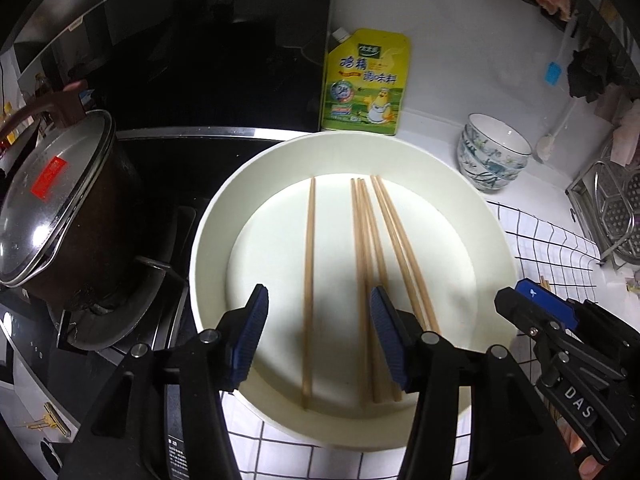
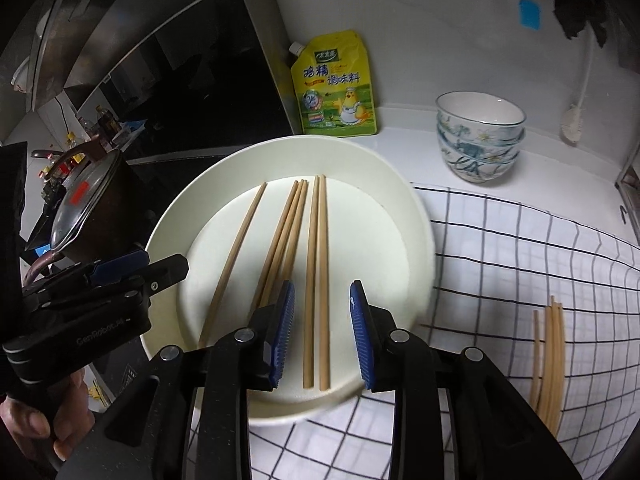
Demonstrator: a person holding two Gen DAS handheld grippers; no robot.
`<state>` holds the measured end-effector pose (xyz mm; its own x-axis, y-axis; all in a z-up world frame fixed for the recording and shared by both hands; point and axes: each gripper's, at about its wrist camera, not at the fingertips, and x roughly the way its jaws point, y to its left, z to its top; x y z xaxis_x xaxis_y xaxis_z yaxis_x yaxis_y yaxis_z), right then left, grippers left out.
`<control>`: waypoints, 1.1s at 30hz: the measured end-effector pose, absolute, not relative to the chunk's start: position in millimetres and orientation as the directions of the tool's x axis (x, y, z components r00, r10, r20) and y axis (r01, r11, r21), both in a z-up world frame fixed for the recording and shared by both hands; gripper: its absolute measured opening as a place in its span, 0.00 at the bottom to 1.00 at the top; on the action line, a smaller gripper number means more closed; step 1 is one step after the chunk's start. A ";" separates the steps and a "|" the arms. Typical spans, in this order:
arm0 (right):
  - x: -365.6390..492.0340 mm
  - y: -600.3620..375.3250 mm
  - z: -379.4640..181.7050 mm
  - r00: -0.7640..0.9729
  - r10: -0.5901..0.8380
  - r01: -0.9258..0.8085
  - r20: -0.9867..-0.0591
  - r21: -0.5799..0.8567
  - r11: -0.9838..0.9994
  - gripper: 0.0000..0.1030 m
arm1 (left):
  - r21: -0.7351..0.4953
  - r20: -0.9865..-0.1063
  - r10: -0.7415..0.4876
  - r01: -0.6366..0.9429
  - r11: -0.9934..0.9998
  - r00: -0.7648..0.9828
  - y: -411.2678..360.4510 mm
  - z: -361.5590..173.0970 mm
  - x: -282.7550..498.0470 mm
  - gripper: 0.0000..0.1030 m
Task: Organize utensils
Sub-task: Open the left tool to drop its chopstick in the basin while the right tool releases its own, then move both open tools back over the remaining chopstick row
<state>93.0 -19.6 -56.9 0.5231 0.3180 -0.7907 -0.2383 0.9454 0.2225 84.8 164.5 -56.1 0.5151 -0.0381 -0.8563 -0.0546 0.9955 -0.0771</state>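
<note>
A large cream plate (image 1: 494,240) (image 2: 416,216) sits on a checked cloth and holds several wooden chopsticks. In the left wrist view my left gripper (image 1: 318,336) is open above the plate, straddling a lone chopstick (image 1: 309,280); a cluster of three chopsticks (image 1: 366,248) and a pair (image 1: 400,248) lie to its right. My right gripper (image 2: 322,332) is open over the plate's near edge, straddling the rightmost pair of chopsticks (image 2: 318,264). It also shows in the left wrist view (image 1: 536,308). Several more chopsticks (image 2: 550,356) lie on the cloth at the right.
A lidded dark pot (image 1: 60,208) stands on the black hob at the left. A yellow seasoning pouch (image 1: 366,84) leans on the back wall. Stacked patterned bowls (image 2: 480,136) stand at the back right. A metal rack (image 1: 616,208) is at the far right.
</note>
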 end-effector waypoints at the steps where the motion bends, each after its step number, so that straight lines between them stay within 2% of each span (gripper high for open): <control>1: 89.5 -23.5 -54.8 0.527 0.316 -0.235 -0.789 0.222 0.946 0.27 | -0.075 -0.856 -0.038 -0.053 0.996 0.515 161.4 -55.2 83.4 0.51; 7: 71.6 -50.0 -47.1 0.549 0.300 -0.211 -0.780 0.218 0.953 0.27 | -0.068 -0.852 -0.042 -0.030 0.997 0.521 142.1 -48.3 74.2 0.51; 15: 52.3 -104.1 -43.7 0.561 0.259 -0.159 -0.786 0.205 0.966 0.28 | -0.085 -0.848 -0.077 0.009 0.996 0.524 102.6 -43.4 61.3 0.57; 27: 19.1 -200.5 -61.4 0.556 0.152 -0.045 -0.817 0.153 0.987 0.33 | -0.098 -0.831 -0.145 0.114 0.989 0.538 24.7 -37.9 42.1 0.68; 31: 10.4 -223.5 -72.9 0.542 0.135 -0.025 -0.829 0.145 0.989 0.40 | -0.100 -0.832 -0.161 0.142 0.985 0.530 -1.1 -40.8 37.7 0.74; 33: 7.0 -231.3 -77.6 0.538 0.126 -0.018 -0.833 0.138 0.990 0.40 | -0.094 -0.832 -0.166 0.161 0.983 0.530 -14.0 -43.7 35.4 0.74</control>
<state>7.0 -231.3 -77.6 0.5385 0.1258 -0.8332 -0.0176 0.9903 0.1381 35.4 -14.0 -43.7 0.5300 -0.1662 -0.8316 0.1609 0.9825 -0.0938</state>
